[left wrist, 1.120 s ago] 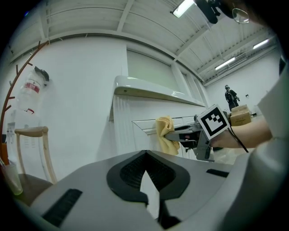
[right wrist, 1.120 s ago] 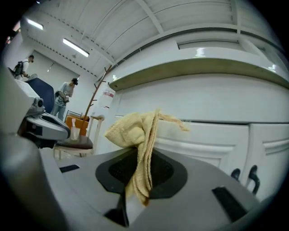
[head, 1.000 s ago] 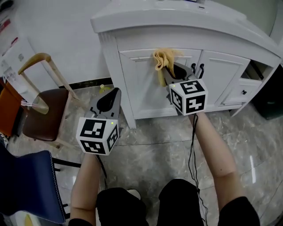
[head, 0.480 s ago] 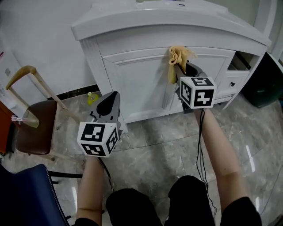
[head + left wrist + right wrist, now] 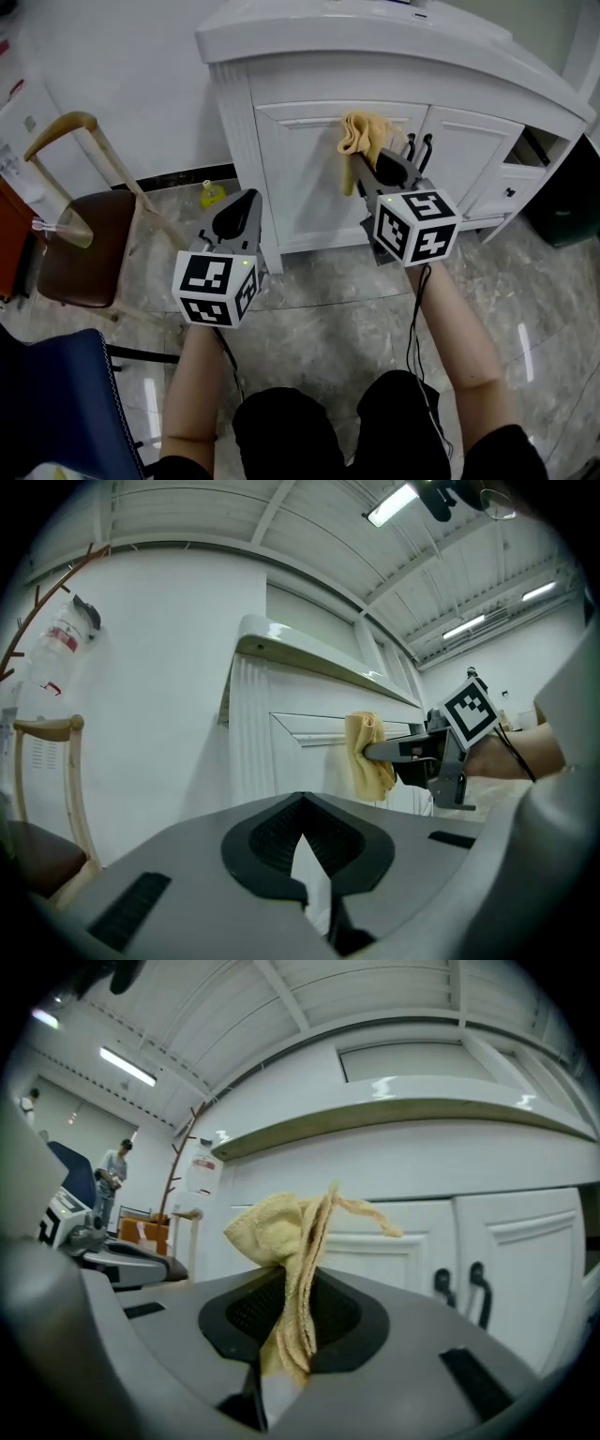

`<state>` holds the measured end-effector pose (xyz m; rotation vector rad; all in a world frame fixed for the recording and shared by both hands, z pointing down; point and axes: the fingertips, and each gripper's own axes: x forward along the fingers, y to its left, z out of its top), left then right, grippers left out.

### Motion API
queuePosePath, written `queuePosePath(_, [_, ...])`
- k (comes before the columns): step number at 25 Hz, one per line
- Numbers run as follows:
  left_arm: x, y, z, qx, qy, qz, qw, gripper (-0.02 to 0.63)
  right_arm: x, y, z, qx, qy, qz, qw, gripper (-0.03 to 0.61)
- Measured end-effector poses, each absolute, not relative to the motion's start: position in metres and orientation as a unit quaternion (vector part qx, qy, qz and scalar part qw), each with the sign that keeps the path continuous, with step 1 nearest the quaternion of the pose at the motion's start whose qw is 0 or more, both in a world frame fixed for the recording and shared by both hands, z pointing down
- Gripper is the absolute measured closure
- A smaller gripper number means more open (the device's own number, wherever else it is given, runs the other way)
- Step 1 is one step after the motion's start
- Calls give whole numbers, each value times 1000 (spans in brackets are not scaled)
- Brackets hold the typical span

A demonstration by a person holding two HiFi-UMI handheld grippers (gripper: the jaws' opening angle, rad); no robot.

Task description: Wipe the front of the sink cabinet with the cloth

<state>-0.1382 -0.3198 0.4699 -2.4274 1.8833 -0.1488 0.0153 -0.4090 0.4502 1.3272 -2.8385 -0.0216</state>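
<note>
The white sink cabinet (image 5: 309,178) stands ahead, with two doors and black handles (image 5: 418,147). My right gripper (image 5: 361,164) is shut on a yellow cloth (image 5: 361,134), which bunches against the upper part of the left door. In the right gripper view the cloth (image 5: 291,1269) hangs pinched between the jaws, with the door handles (image 5: 459,1288) to the right. My left gripper (image 5: 236,208) is shut with nothing in it, low at the cabinet's left corner. The left gripper view shows the cloth (image 5: 370,755) and the right gripper (image 5: 417,752) at the door.
A wooden chair with a brown seat (image 5: 80,244) stands at the left. A small yellow bottle (image 5: 212,193) sits on the floor by the cabinet's left leg. A dark blue chair (image 5: 56,394) is at the lower left. A black bin (image 5: 567,202) stands right of the cabinet.
The right gripper with the cloth has slid left along the door front, from near the door's right edge back toward its middle. The left gripper stays shut beside the cabinet corner.
</note>
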Motion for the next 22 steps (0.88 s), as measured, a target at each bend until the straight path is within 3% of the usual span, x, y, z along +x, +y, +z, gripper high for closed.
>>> queuePosePath(11, [-171, -307, 488, -781, 622, -57, 21, 600, -119, -388, 515, 313, -949, 32, 33, 500])
queuePosePath(22, [-161, -312, 509, -791, 608, -60, 1, 600, -67, -416, 510, 386, -920, -37, 56, 500])
